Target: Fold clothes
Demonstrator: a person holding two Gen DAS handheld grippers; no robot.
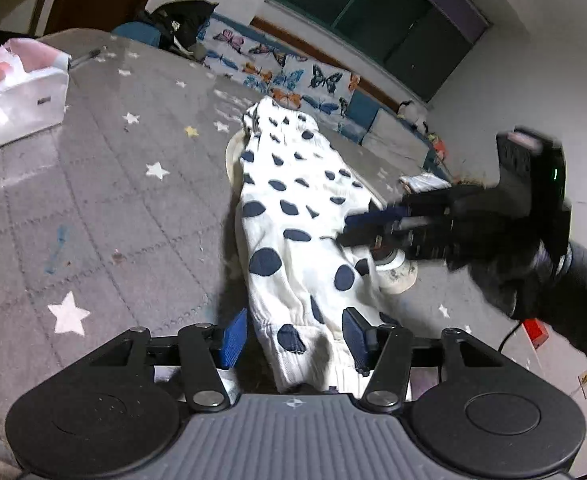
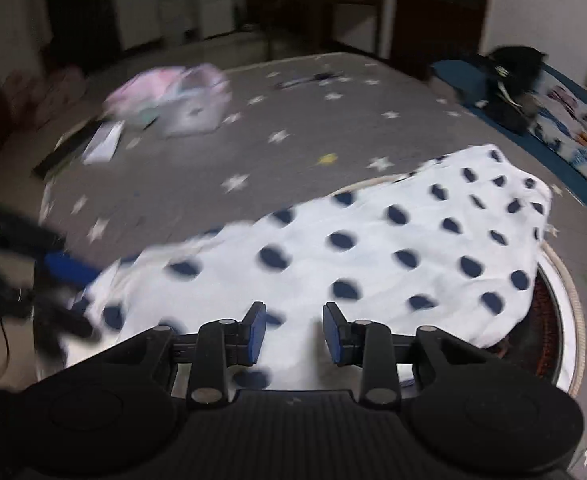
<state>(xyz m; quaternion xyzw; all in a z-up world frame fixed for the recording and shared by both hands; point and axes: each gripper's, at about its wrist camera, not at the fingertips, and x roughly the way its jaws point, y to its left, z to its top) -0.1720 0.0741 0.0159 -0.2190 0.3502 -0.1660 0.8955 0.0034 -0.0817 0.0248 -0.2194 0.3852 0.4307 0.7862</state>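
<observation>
Left wrist view: white garment point(image 1: 293, 216) w/ navy blobs, soft knit, lies in a long strip across a grey quilted mat point(image 1: 93, 200) w/ white stars & one yellow star. Near end of the cloth, a gathered cuff, sits between the left gripper point(image 1: 293, 338) pads; blue ribbed fingers point(image 1: 235, 338) stand apart on either side, not pressing, so released. Round pale-rimmed stool or tray point(image 1: 231, 152) pokes out under the cloth. White plastic bag point(image 1: 21, 92) w/ pink inside sits far left on the mat, small dark label on it, too small to read. Butterfly-print padded panel point(image 1: 285, 76) runs along the far wall below a dark window point(image 1: 393, 20). Right gripper point(image 1: 369, 224) comes in from the right, blurred, black body w/ green light, held by an arm in a dark sleeve point(image 1: 573, 280); its blue tips hover at the cloth's right edge, over a white round thing, prob a foot of the stool. Right wrist view: same dotted garment point(image 2: 373, 248) spreads wide, draped over the round rim point(image 2: 569, 300) w/ dark woven inside. Right gripper's point(image 2: 291, 334) fingers point(image 2: 257, 334) parted w/ cloth lying under the gap, nothing pinched. Left gripper point(image 2: 65, 264) is a blur at left edge. Bag point(image 2: 173, 100) smeared pink/white, no legible writing anywhere.
</observation>
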